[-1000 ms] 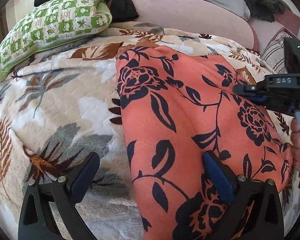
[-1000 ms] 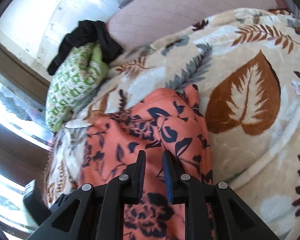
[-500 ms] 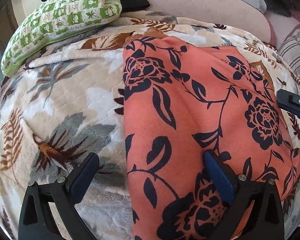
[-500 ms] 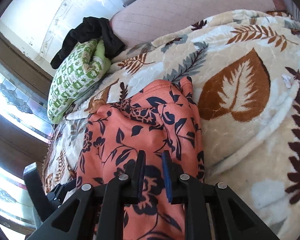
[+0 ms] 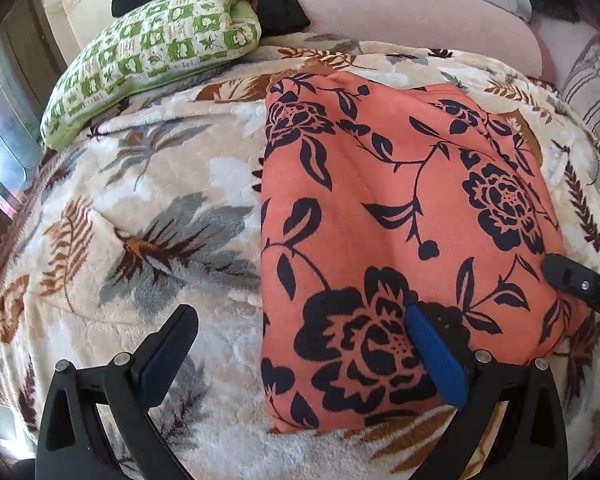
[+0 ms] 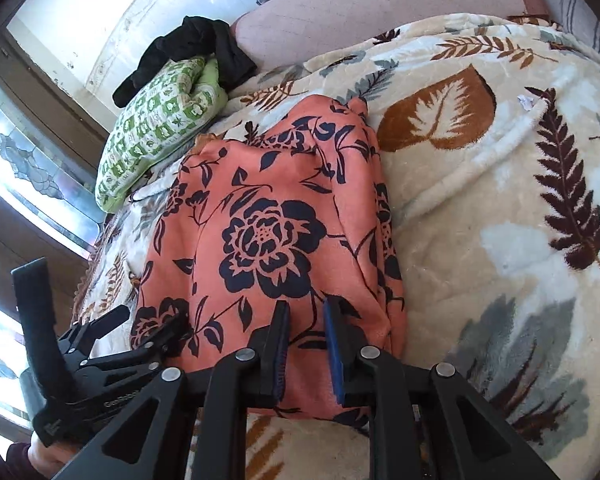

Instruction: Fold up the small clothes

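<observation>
Coral floral garment (image 5: 400, 220): lies on the leaf-print blanket (image 5: 140, 220), already reduced to a compact oblong with a straight folded edge along its left side in the left wrist view. Layers show at its right margin in the right wrist view, so at least one fold appears complete; whether a further fold is intended cannot be told, and the far end remains slightly rumpled. What is left, by this judgement, is a final fold or a smoothing and setting aside.

Left gripper (image 5: 300, 344): jaws spread wide, holding nothing. One finger (image 5: 168, 352) stands over bare blanket, the other (image 5: 436, 356) over the near end of the garment; contact with the cloth cannot be confirmed.

Right gripper (image 6: 306, 348): jaws nearly together, a narrow gap between the pads, over the near edge of the garment. No cloth is visibly pinched between them; the fabric seen in the gap seems to lie beneath.

Background: green checked pillow (image 5: 152, 60) with a black cloth (image 6: 196, 52) draped on it, well apart from the garment.
</observation>
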The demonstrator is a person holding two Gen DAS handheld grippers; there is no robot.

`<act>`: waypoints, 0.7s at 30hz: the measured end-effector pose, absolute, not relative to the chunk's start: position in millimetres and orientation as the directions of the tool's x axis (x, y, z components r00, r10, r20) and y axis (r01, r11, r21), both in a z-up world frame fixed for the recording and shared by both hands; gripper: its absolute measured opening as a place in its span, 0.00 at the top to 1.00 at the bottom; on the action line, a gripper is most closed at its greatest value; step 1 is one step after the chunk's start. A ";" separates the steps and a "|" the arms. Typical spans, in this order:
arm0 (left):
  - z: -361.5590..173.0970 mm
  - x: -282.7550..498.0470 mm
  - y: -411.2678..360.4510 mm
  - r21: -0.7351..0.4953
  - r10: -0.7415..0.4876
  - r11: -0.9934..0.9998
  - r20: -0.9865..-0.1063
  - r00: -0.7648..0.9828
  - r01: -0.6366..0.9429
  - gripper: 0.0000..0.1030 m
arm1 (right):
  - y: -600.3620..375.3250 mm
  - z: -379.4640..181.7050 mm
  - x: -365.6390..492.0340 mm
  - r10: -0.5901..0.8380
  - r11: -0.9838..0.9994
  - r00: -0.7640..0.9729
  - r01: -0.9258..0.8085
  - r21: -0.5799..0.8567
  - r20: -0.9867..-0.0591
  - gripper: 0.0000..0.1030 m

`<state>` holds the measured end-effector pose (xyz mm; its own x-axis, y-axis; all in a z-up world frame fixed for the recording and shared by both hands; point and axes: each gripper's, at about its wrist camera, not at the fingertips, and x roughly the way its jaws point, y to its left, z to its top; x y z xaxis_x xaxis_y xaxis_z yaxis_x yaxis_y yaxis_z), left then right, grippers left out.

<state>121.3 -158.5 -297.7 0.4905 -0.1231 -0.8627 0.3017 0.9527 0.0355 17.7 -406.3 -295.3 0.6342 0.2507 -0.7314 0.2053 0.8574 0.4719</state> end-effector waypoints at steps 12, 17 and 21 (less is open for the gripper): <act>-222.7 95.0 -86.9 -0.084 -0.213 0.972 -0.716 0.665 0.221 0.00 | -399.2 -276.9 2.7 0.192 0.877 0.657 0.219 0.428 -0.729 0.80; -200.6 95.8 -92.1 -0.063 -0.201 0.974 -0.685 0.700 0.219 0.00 | -402.4 -265.9 -1.1 0.199 0.873 0.707 0.187 0.450 -0.678 0.80; -195.3 90.5 -99.7 -0.039 -0.195 0.973 -0.677 0.710 0.230 0.00 | -398.0 -257.4 -2.9 0.213 0.882 0.737 0.137 0.450 -0.642 0.80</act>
<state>90.5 -99.7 -195.3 0.7101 -0.1947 -0.6766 0.2296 0.9725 -0.0389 -2.9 -398.0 -257.4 0.7368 0.2132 -0.6416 0.1370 0.8822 0.4505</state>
